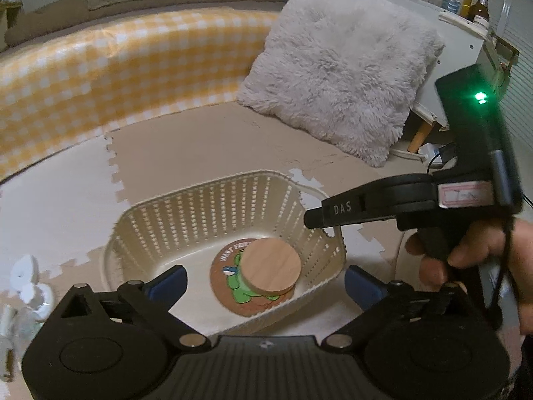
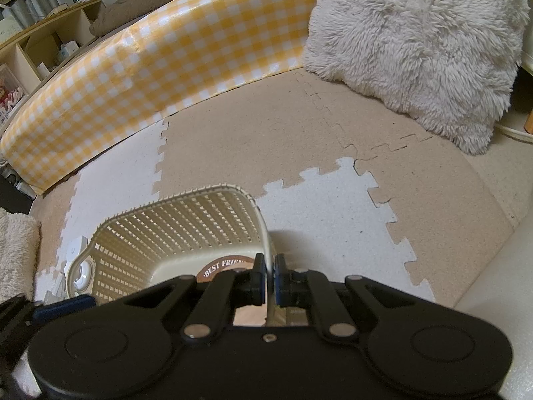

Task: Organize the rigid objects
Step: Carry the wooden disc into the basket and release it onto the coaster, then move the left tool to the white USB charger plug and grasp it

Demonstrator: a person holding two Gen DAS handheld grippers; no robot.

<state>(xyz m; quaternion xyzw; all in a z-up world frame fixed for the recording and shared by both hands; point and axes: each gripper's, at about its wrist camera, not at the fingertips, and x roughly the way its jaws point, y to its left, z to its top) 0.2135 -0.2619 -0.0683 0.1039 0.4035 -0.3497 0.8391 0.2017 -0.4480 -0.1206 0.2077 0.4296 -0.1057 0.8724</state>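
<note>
Okay, my right gripper (image 2: 270, 275) pinches the stiff, light basket (image 1: 213, 206) by its thin rim while my left gripper (image 1: 265, 281) gapes wide over the slick wooden disc (image 1: 270, 265) lying inside on the coaster (image 1: 226, 263).

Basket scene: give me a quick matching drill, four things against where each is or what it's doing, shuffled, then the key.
Things:
1. plain wooden disc
2. frog coaster
3. right gripper
4. left gripper

States:
A. jaws wide apart, holding nothing, in front of the basket
B. clamped on the basket's rim
C. flat on the basket floor
D. lying on top of another round piece

Pairs: 1-D, 2-C, 3-B, 4-A
</note>
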